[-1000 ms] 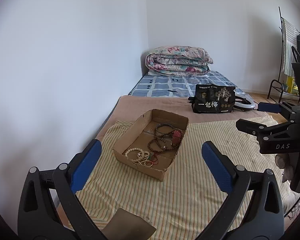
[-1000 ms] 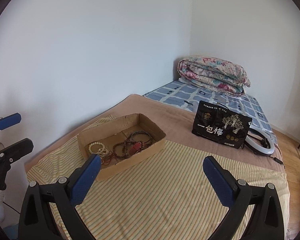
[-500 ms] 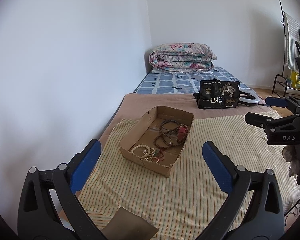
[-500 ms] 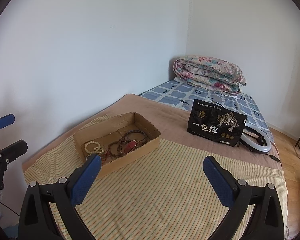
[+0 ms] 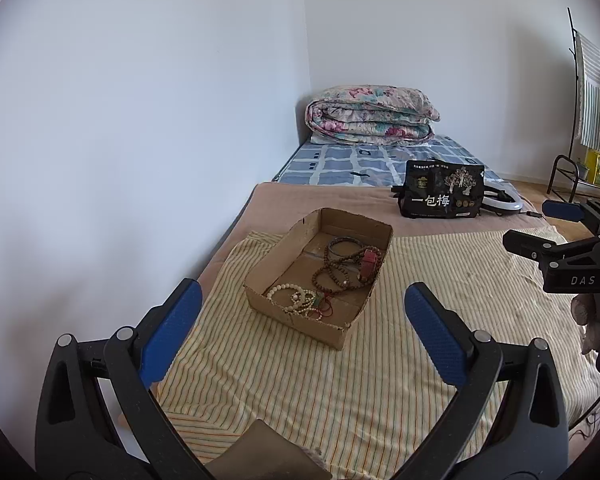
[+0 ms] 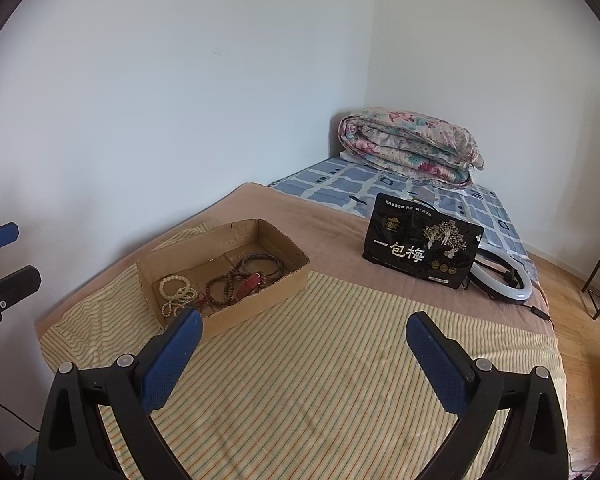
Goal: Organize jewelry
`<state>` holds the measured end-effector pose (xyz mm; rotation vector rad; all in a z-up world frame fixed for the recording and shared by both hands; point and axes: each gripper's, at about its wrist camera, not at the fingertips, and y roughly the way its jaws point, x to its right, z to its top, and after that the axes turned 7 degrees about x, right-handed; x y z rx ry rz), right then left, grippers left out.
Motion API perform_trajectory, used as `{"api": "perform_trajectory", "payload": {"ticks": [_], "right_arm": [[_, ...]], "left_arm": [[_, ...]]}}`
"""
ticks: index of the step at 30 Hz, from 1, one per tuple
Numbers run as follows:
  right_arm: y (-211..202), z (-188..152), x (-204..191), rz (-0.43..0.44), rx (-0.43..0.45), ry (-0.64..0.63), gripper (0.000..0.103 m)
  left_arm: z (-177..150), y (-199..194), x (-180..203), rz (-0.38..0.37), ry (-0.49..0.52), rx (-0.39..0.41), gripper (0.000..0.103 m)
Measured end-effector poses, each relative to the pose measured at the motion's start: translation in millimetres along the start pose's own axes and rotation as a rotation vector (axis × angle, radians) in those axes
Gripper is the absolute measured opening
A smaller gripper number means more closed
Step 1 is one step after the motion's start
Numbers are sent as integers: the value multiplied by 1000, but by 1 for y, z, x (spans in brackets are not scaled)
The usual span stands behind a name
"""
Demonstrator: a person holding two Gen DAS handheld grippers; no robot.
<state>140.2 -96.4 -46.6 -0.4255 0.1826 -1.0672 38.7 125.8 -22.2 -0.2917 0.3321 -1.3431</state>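
A shallow cardboard box (image 5: 284,304) lies on a striped yellow cloth (image 5: 340,392) on the bed; it also shows in the right wrist view (image 6: 260,304). Inside lie white bead bracelets (image 5: 294,296), brown bead strands (image 5: 336,272), dark bangles (image 5: 342,245) and a red piece (image 5: 369,266). My left gripper (image 5: 303,332) is open and empty, above the cloth, short of the box. My right gripper (image 6: 302,350) is open and empty, to the right of the box; it also shows at the right edge of the left wrist view (image 5: 540,226).
A black snack bag (image 6: 420,252) stands behind the cloth on a tan blanket (image 6: 332,232), with a white ring light (image 6: 504,280) beside it. A folded floral quilt (image 6: 408,146) lies at the bed's far end. White walls bound the left. A metal rack (image 5: 580,128) stands at far right.
Both grippers have pulled back and shifted a little; the box and bag sit slightly further right in the left view and lower left in the right view. Nothing was gripped or moved.
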Motion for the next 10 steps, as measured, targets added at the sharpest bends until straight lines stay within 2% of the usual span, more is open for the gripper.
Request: {"api": "perform_trajectory", "payload": {"ticks": [10], "right_arm": [[-3,-3,-2,-10,-12,-31,103]], "left_arm": [[-4,-4,-4,21,-2,14,103]]}}
